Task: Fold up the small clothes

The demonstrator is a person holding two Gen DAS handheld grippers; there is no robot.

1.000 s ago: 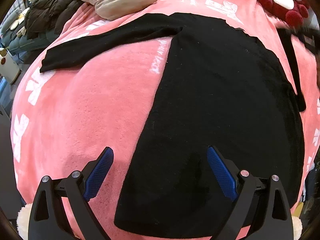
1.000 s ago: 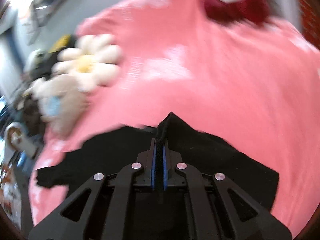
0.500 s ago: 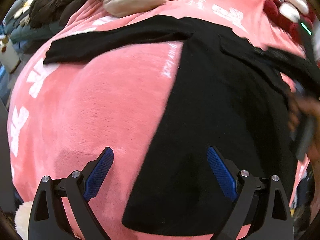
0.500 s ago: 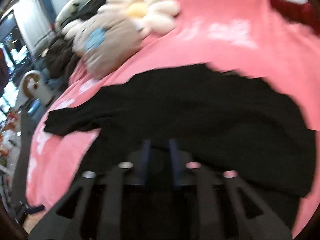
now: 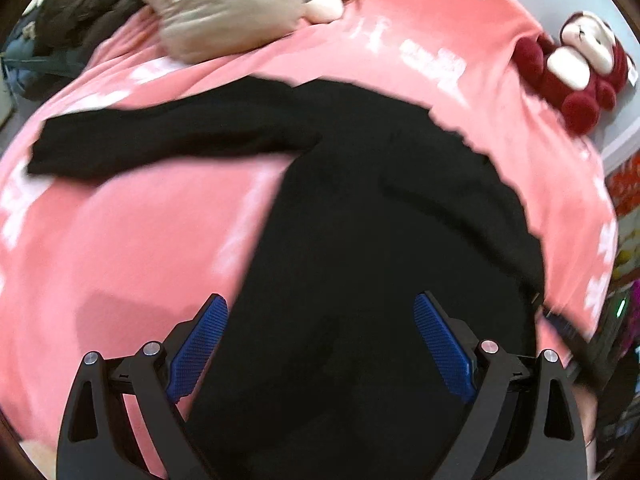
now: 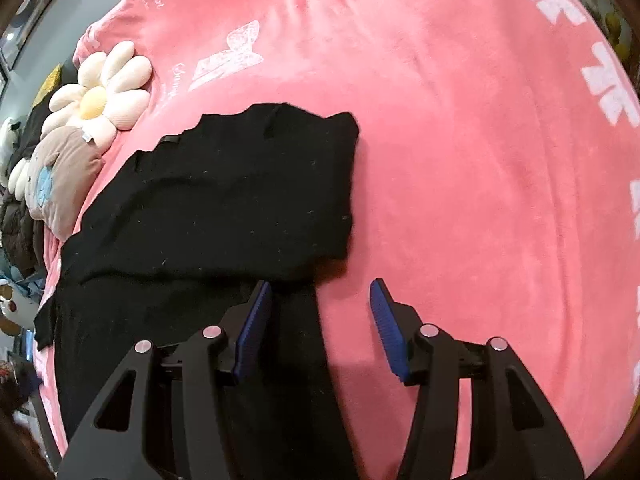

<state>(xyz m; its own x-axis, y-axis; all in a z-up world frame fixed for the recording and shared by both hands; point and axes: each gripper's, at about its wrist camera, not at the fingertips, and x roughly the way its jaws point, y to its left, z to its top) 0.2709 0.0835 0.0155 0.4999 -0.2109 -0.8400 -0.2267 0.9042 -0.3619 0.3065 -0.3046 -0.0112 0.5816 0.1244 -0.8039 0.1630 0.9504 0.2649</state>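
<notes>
Right gripper (image 6: pixel 322 324) opening, jaws half apart over garment edge, nothing pinched | left gripper (image 5: pixel 320 348) wide, empty, above black top (image 5: pixel 360 260) spread on pink blanket (image 5: pixel 140 240) | step: right sleeve folded in, released; a second ago clamped shut on it | next: pinch outstretched left sleeve (image 5: pixel 160 140), fold inward.

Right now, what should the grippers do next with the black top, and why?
Probably the left gripper should reach for the sleeve and fold it in. That sleeve lies stretched out on the pink blanket, while the other side of the black top is already folded over. The right gripper has its jaws opening, gripping nothing.
</notes>
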